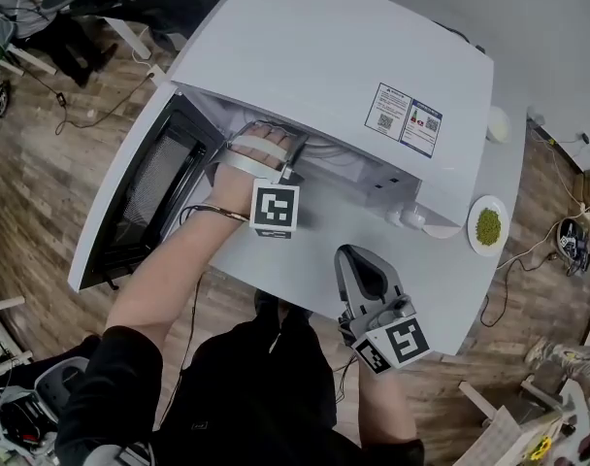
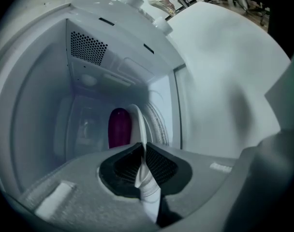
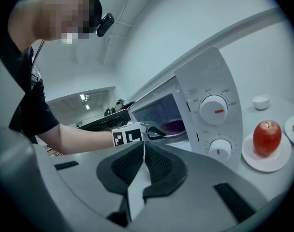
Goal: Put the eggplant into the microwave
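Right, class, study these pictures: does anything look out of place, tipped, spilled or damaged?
Nothing stands out. The eggplant sits inside the microwave, whose door stands open. The apple rests upright on its plate beside the microwave, and nothing is spilled.

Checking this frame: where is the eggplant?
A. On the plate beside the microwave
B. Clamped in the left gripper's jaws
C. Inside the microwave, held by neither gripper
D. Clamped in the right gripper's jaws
C: the left gripper view shows the purple eggplant inside the microwave, beyond the left gripper, whose jaws are together on nothing. The right gripper is shut and empty too.
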`<state>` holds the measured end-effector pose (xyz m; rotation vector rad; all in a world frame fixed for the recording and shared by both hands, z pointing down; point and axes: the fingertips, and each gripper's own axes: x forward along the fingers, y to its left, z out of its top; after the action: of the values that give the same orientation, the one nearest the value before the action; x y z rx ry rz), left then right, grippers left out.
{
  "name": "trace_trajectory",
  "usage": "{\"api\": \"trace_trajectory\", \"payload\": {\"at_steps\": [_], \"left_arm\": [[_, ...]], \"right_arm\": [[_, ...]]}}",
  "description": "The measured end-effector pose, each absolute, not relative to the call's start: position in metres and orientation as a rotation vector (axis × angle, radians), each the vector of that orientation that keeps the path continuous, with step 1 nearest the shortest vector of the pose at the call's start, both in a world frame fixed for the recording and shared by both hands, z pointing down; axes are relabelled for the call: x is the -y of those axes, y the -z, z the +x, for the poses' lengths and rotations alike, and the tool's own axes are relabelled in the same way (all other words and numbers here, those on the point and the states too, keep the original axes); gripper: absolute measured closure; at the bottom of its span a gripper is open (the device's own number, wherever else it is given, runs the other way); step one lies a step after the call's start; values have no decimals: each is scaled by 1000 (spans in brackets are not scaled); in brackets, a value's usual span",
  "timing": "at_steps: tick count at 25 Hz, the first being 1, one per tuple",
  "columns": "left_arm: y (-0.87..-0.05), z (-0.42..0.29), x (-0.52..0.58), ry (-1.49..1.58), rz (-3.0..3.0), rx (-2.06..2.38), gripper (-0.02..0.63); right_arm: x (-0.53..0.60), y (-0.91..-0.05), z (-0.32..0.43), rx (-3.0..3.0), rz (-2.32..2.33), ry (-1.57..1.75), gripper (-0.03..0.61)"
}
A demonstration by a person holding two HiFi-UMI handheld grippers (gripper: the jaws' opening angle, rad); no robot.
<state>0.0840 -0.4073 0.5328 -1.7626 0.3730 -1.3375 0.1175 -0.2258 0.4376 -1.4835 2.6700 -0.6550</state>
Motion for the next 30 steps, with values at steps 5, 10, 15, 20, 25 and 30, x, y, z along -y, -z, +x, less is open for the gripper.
{"api": "trace_trajectory", "payload": {"at_steps": [5,10,15,20,25,30], "left_arm": [[-535,80,408,1412,-1785,-349,591],[-533,77,406,1423,-1785,-315,536],[-531,69,395,1448,-1768,-273,517],[-525,56,374,1463,-1776,-278,517],[-494,46,332,1402,-1941,-333,517],[-456,34,285,1353,-2048,-362,519]], "right_arm": [[224,-438,119,-2664,-1495,674,560],[221,-441,116,-2654,-1496,693,560],[211,-441,107,-2664,-1493,696,560],[195,-428,99,-2675,-1510,671,560],[173,-406,88,-2679,-1533,649,560],[147,-378,77,-2681,-1562,632,560]]}}
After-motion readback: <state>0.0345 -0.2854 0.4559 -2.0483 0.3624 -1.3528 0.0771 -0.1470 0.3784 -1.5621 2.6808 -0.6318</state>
